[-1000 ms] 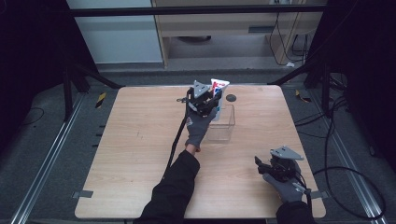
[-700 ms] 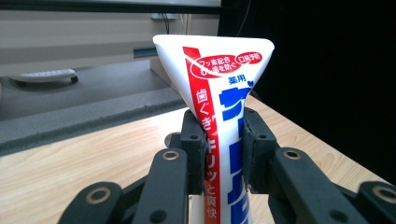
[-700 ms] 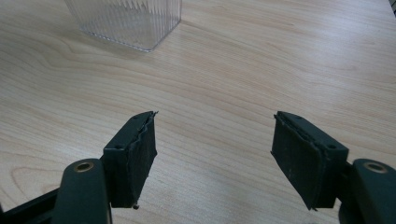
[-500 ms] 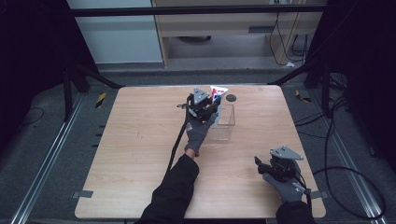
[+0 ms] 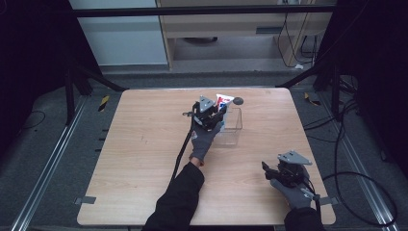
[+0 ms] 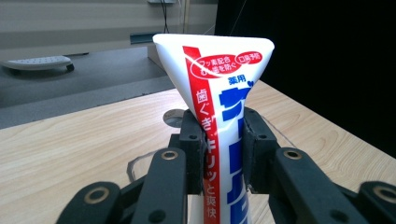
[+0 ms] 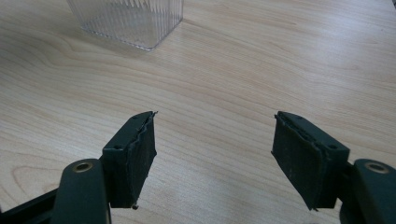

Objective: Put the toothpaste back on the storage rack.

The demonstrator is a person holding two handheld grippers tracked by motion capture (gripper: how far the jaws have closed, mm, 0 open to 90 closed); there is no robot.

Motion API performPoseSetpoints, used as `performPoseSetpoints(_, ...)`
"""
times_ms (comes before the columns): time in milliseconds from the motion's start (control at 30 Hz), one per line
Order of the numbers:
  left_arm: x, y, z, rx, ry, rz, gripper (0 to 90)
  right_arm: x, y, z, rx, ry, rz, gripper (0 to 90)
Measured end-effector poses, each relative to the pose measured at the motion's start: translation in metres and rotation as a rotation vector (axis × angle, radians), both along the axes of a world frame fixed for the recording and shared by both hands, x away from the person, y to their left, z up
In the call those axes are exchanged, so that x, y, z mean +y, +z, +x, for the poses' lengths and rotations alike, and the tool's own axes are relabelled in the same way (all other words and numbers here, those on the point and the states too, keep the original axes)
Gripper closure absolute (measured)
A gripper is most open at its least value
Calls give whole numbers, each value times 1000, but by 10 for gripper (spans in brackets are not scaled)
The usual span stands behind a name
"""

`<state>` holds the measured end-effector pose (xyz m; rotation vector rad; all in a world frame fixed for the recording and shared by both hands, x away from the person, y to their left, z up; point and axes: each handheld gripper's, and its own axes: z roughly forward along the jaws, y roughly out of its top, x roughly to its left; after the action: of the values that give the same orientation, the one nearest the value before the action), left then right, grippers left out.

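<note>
The left claw (image 6: 223, 140) pinches a white toothpaste tube (image 6: 219, 88) by its middle, flat end up, right by the clear box (image 5: 230, 126) on the bench (image 5: 144, 144). I think it goes in the box standing up. The tube has red and blue Japanese writing, like 薬用. The right claw (image 7: 215, 154) rests spread wide, holding nothing, near the bench's front edge

Bare table (image 5: 144, 144) lies open all around the clear box (image 5: 231, 130), the one obstacle.
</note>
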<state>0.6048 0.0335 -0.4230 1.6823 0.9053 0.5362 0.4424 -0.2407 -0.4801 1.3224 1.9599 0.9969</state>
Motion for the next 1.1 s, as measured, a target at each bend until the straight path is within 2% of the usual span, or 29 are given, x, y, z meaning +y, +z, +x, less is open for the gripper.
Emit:
performPoseSetpoints(467,1,-9,-3,7,-7,25,715,0,0,0,1,3,-5,292)
performPoseSetpoints(667,-4,-11,-7,-20,-20,83,714,0,0,0,1,1,-5,289)
performPoseSetpoints(900,-7,-14,-8,-13,-25,113,717,-1,0,0,2,2,-5,288)
performPoseSetpoints(1100,-4,-24,-5,14,-39,103,718,-1,0,1,2,1,-7,288)
